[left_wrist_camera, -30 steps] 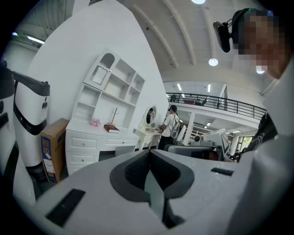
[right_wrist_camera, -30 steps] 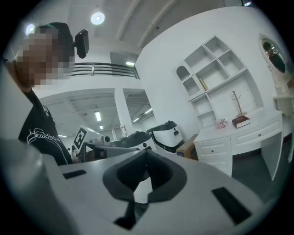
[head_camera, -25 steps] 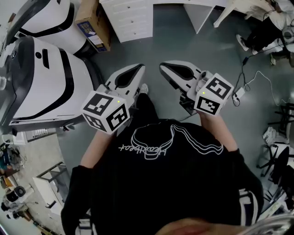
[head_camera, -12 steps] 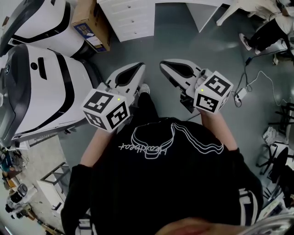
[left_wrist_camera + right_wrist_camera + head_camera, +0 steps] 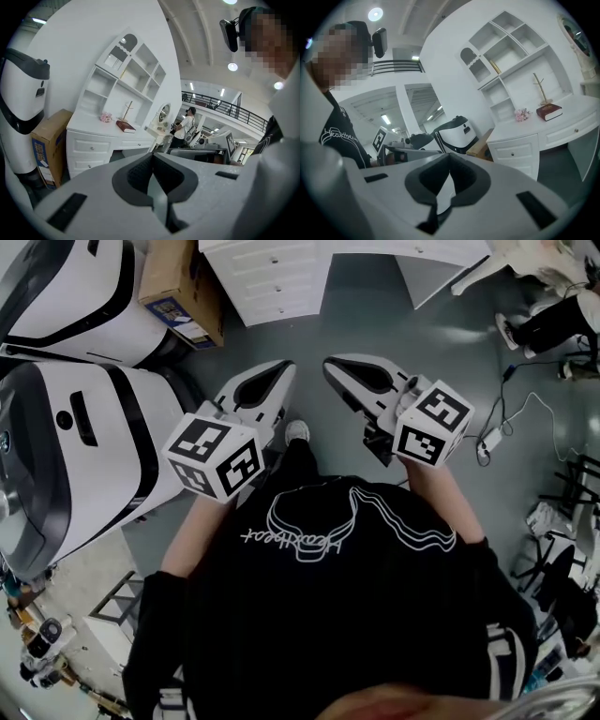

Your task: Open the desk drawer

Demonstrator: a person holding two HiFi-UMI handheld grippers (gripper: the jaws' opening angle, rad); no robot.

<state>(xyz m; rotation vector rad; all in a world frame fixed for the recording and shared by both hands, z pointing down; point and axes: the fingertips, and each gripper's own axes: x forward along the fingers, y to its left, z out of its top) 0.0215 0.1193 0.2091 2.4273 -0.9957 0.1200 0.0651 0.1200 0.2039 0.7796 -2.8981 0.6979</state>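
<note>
Drawer [image 5: 270, 279] sits at 12 o'clock in the head view, in the white bench [image 5: 86, 124] across open floor [image 5: 356, 315], well apart from both tools. Left tool [image 5: 151, 160] is closed with nothing between its jaws, and the right tool [image 5: 449, 161] is the same, both pointing roughly at the bench. Risks as I see them: the bench front has several drawers stacked, so picking the wrong one is easy. Each knob [image 5: 512, 153] looks small, so a closed tool arriving on it just bumps it; one needs to open first, and a shallow pinch could slip off on the pull. An off-axis pull may rack the drawer in its guides. A hard yank could shake the book [image 5: 125, 125] on top. For the approach, the white machine [image 5: 84, 437] crowds 9 o'clock, the cardboard box [image 5: 173, 277] sits at 11 just beside the drawers, and cables [image 5: 511, 418] at 3 o'clock are a trip hazard.
</note>
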